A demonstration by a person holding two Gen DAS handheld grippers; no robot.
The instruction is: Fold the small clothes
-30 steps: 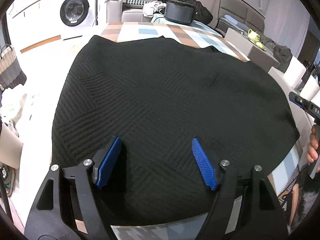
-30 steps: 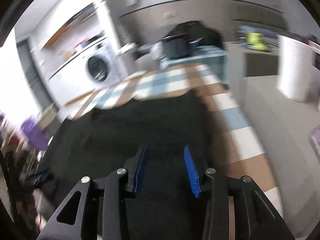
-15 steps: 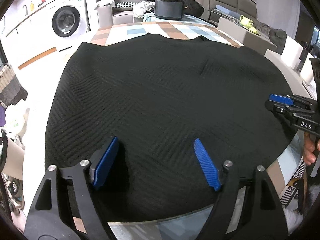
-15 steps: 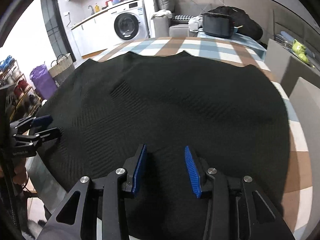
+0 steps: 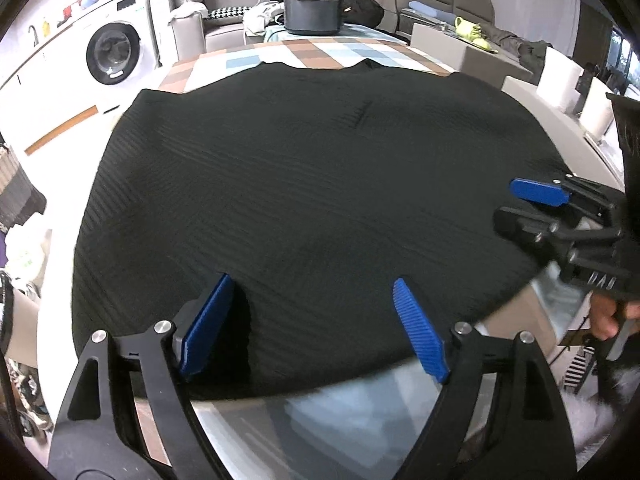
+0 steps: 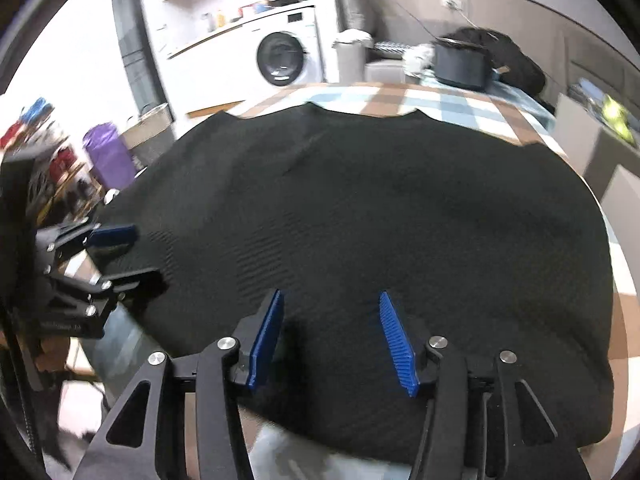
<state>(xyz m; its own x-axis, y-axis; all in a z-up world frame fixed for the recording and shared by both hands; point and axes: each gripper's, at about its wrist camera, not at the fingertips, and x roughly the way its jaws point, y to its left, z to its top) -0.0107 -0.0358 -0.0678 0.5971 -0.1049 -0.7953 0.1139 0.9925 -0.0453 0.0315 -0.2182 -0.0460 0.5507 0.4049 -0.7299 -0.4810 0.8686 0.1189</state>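
Black knit garment (image 5: 312,184) lies spread flat across a checked tablecloth (image 5: 320,50), its near edge beneath both tools. Left gripper (image 5: 316,324) hangs over the near left hem, jaws opening wide, nothing between them. Right gripper (image 6: 334,336) hangs over the near right hem, jaws opening, gripping nothing.

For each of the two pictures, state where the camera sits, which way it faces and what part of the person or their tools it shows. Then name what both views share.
Left wrist: rides the left gripper, looking down over the black garment; the right gripper and a hand enter at right.
Right wrist: rides the right gripper, facing the same garment; the left gripper shows at left.
Shared: garment, checked tablecloth, washing machine, dark pot.
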